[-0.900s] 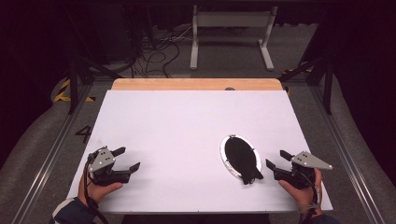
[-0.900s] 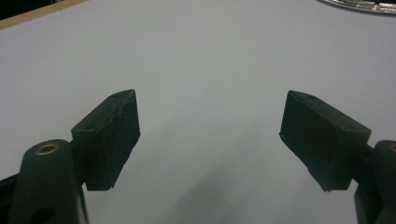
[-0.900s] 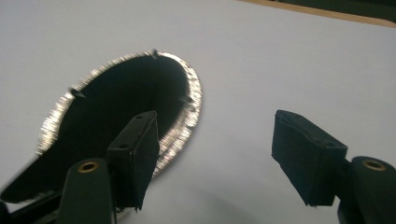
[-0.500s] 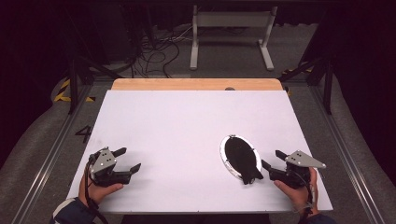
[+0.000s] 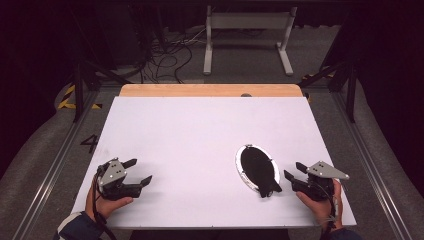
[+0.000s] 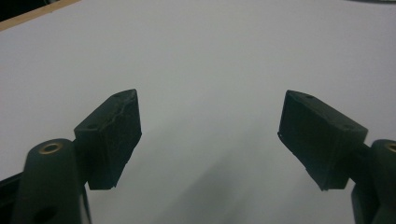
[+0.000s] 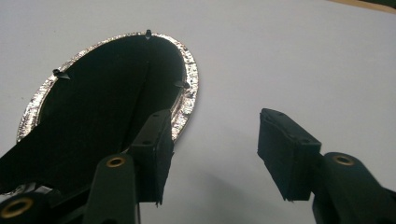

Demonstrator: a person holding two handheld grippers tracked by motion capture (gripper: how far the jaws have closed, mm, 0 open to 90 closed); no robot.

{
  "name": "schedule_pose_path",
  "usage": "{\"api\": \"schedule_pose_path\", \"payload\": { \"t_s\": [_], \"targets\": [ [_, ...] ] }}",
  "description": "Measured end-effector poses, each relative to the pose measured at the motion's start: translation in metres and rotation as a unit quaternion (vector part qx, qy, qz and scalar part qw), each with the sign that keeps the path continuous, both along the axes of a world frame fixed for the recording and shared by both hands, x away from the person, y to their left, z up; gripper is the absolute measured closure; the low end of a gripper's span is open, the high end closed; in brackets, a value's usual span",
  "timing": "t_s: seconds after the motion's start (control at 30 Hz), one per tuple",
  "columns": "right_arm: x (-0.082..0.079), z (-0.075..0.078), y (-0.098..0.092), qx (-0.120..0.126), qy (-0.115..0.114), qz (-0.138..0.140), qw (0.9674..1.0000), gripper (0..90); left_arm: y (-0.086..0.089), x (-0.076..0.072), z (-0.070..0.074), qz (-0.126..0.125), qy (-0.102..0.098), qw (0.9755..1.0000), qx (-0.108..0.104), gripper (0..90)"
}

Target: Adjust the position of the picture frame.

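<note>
left gripper [image 5: 138, 171] jaws apart | right gripper [image 7: 212, 149] beside black oval object [image 7: 102, 112]

This looks like a lab or a recording studio. A white counter [image 5: 200, 135] stands on a grey floor [image 5: 45, 145] between metal rails [image 5: 50, 170], with loose cables [image 5: 165, 55], a white stand [image 5: 247, 30] and dark surroundings.

Desk [image 5: 200, 135]: plain white top, with a light wood strip along the far edge.
Oval object [image 5: 257, 168]: matte black centre, ringed by a crinkled silver foil rim.
Left gripper [image 5: 139, 171]: black jaws, grey plate.
Right gripper [image 5: 294, 171]: black jaws, brass-coloured rivets, grey plate.
Sleeve [image 5: 75, 227]: dark blue.
Floor [image 5: 45, 145]: grey, with yellow-and-black hazard stripes.
</note>
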State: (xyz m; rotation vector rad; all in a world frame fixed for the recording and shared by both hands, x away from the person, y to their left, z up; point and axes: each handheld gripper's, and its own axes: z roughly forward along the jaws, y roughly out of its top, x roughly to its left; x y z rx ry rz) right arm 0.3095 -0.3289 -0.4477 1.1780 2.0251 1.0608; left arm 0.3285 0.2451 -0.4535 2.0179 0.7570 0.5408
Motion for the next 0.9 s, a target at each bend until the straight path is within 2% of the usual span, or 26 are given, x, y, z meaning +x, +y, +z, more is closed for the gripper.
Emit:
{"api": "schedule_pose_path", "payload": {
  "t_s": [0.03,0.13,0.17,0.2,0.23,0.3,0.4,0.43,0.47,0.53,0.6,0.67,0.77,0.9],
  "targets": [
    [0.0,0.0,0.0,0.0,0.0,0.0,1.0,46.2,0.0,0.0,0.0,0.0,0.0,1.0,0.0,21.6],
    [0.002,-0.002,0.001,-0.003,0.016,0.002,0.9999,58.4,-0.004,0.0,-0.001,-0.001,0.004,1.0,0.006,21.9],
    [0.002,-0.002,0.001,-0.003,0.016,0.002,0.9999,58.4,-0.004,0.0,-0.001,-0.001,0.004,1.0,0.006,23.1],
    [0.003,-0.004,0.003,-0.008,0.027,0.013,0.9995,69.7,-0.006,0.0,-0.002,-0.004,0.009,0.9999,0.006,27.4],
    [0.003,-0.005,0.004,-0.012,0.034,0.02,0.9991,74.1,-0.006,0.0,-0.002,-0.008,0.011,0.9999,0.008,30.9],
    [0.003,-0.005,0.006,-0.018,0.042,0.033,0.9984,80.1,-0.008,0.0,-0.002,-0.015,0.016,0.9997,0.012,39.1],
    [0.004,-0.006,0.01,-0.029,0.055,0.042,0.9972,87.7,-0.011,0.002,-0.003,-0.034,0.034,0.9988,0.012,57.6],
    [0.005,-0.007,0.012,-0.032,0.06,0.046,0.9966,89.3,-0.011,0.002,-0.003,-0.034,0.034,0.9988,0.012,64.7],
    [0.006,-0.008,0.013,-0.036,0.068,0.047,0.996,90.0,-0.013,0.004,-0.004,-0.048,0.043,0.9978,0.012,70.2],
    [0.007,-0.01,0.015,-0.04,0.072,0.047,0.9955,90.0,-0.015,0.006,-0.004,-0.059,0.054,0.9967,0.011,75.3],
    [0.008,-0.009,0.017,-0.035,0.075,0.048,0.9954,90.0,-0.017,0.008,-0.005,-0.063,0.058,0.9962,0.017,81.4],
    [0.011,-0.009,0.02,-0.029,0.081,0.052,0.9949,90.0,-0.021,0.011,-0.006,-0.067,0.064,0.9955,0.021,83.6],
    [0.015,-0.008,0.027,-0.038,0.081,0.036,0.9953,90.0,-0.028,0.015,-0.005,-0.076,0.069,0.9945,0.022,88.1],
    [0.02,-0.009,0.035,-0.037,0.08,0.04,0.9953,90.0,-0.041,0.021,-0.006,-0.089,0.071,0.9929,0.032,88.7]
  ]
}}
